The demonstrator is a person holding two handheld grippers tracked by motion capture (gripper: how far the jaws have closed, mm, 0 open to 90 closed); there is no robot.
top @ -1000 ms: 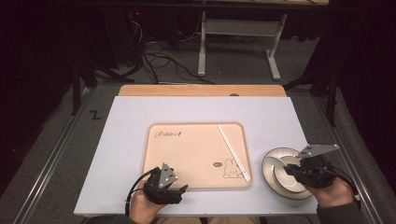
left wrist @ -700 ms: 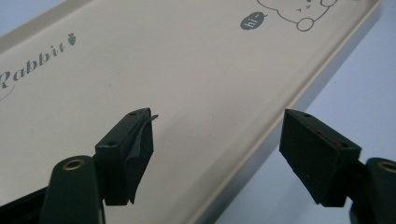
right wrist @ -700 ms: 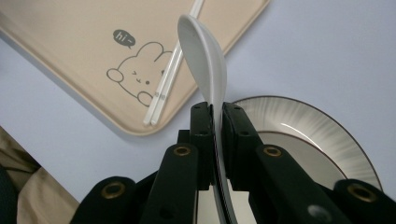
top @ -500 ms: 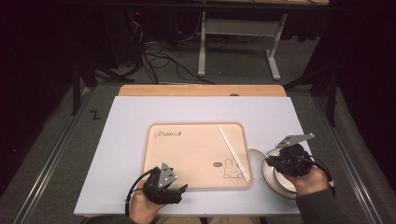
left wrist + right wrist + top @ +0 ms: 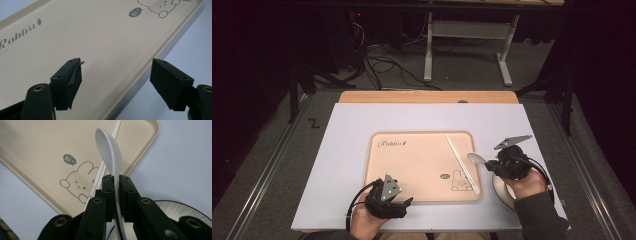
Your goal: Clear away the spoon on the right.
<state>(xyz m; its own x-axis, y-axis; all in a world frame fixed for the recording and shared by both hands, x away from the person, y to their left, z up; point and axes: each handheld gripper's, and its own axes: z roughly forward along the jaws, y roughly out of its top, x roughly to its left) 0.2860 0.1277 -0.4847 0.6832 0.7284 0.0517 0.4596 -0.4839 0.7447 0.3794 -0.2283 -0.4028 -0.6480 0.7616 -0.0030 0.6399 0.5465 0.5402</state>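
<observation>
Scene: a beige tray (image 5: 412,165) printed with a rabbit lies on a white table (image 5: 342,150); a pair of white chopsticks (image 5: 460,162) lies aslant on the tray's right part.

Right gripper (image 5: 492,164): jaws closed flat on the handle of a white spoon (image 5: 108,150), whose bowl points up and away from the jaws.

Spoon, position: held in the air at the tray's right edge, bowl just over the rim near the chopsticks; not touching the tray.

Plate (image 5: 501,187): white with a dark rim, on the table right of the tray, partly under the right hand.

Left gripper (image 5: 394,202): jaws wide apart and holding nothing, hovering at the tray's near edge; in the left gripper view one jaw stands over the tray floor and the other beyond the rim.

Step in hand (judged): the spoon is being carried from the plate side toward the tray, to be laid in it.

Next move (judged): bring the spoon further over the tray floor, lower it beside the chopsticks without knocking them, level the handle, then part the jaws.

Uncertainty: whether the spoon's handle end reaches down to the plate is probably not, but the jaws hide it.
</observation>
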